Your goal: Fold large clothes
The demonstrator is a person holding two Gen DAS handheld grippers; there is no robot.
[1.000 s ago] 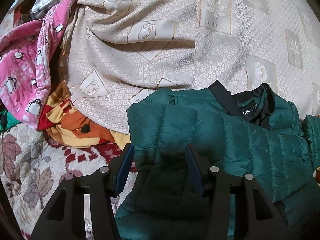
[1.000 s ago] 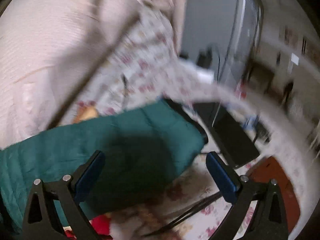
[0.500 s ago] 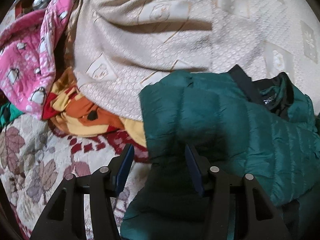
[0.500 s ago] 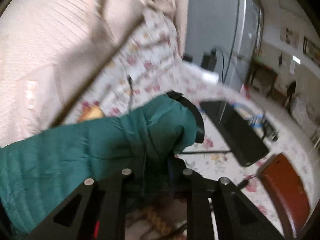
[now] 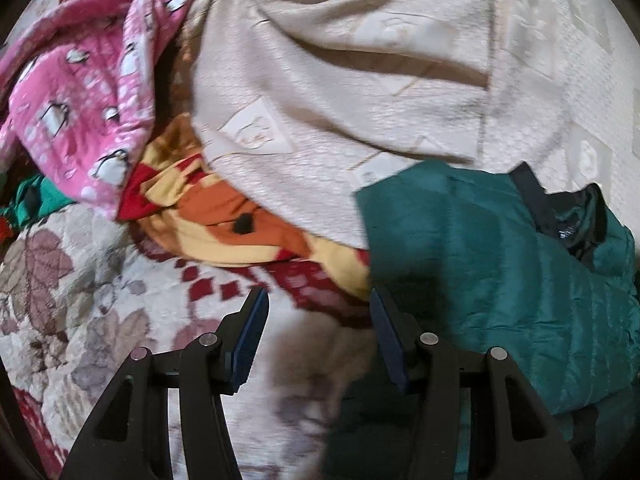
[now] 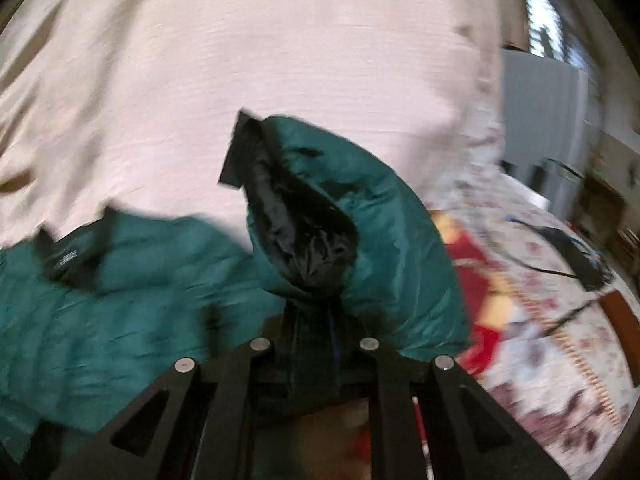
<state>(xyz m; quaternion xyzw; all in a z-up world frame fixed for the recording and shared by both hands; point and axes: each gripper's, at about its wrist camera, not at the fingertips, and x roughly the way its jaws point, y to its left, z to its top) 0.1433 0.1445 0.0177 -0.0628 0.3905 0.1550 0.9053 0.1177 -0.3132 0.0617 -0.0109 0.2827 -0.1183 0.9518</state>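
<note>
Left gripper [image 5: 318, 334]: fingers held wide, nothing between them; the green jacket [image 5: 500, 264] is seen to its right, touching the right finger. Right gripper [image 6: 314, 344]: clamped on a jacket sleeve (black lining showing); body is spread leftward, so this hand is judged nearer.

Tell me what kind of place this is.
Probably a lived-in room at home, working on a bed or sofa: a green jacket lies on a cream bedspread, beside a pink penguin blanket, with a floral cover underneath.
</note>
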